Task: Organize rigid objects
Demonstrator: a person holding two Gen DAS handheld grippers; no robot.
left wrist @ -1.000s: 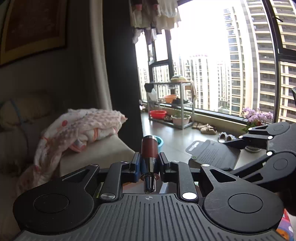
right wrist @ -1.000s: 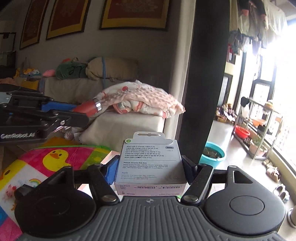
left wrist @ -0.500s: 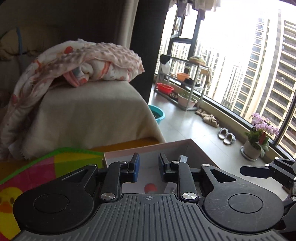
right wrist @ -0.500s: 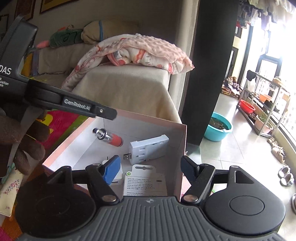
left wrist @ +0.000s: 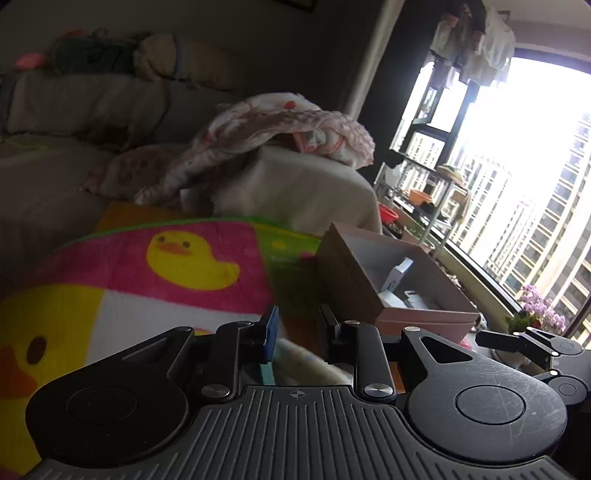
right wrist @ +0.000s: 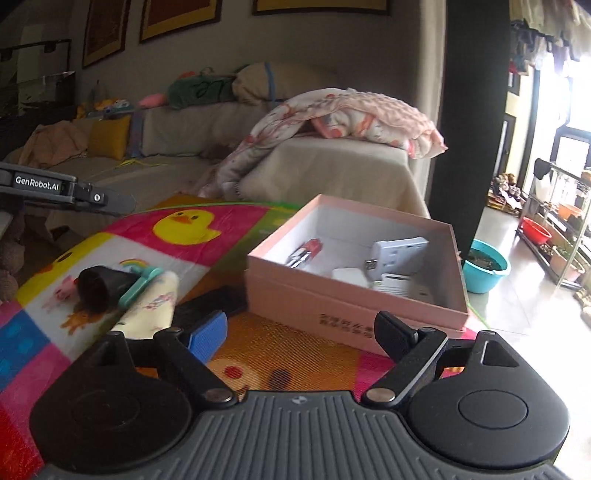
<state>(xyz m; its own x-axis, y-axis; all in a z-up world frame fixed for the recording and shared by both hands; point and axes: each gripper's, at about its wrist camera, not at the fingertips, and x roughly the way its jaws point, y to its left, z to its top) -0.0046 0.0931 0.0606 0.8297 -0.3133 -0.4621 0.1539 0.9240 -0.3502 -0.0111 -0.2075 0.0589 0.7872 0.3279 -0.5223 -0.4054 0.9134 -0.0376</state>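
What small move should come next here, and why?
Probably the right gripper should swing left toward the cream patterned tube on the colourful duck-print mat. Its jaws stand open and empty, the pink cardboard box already holds a red cylinder and white items, and the tube lies loose just outside it.

Place: a lived-in home, the living room of a high-rise flat.
Seating: a long beige sofa [right wrist: 229, 147] with cushions and a rumpled pink blanket [right wrist: 354, 118] over its arm.
Walls: framed pictures [right wrist: 173, 14] hang above the sofa.
Play area: a bright duck-print mat [right wrist: 184, 225].
Balcony side: a metal rack [right wrist: 561, 221] with basins, a teal tub [right wrist: 485, 264] on the floor, laundry hanging overhead.
Window: potted purple flowers [left wrist: 539, 314] on the sill, apartment towers [left wrist: 532, 206] outside.
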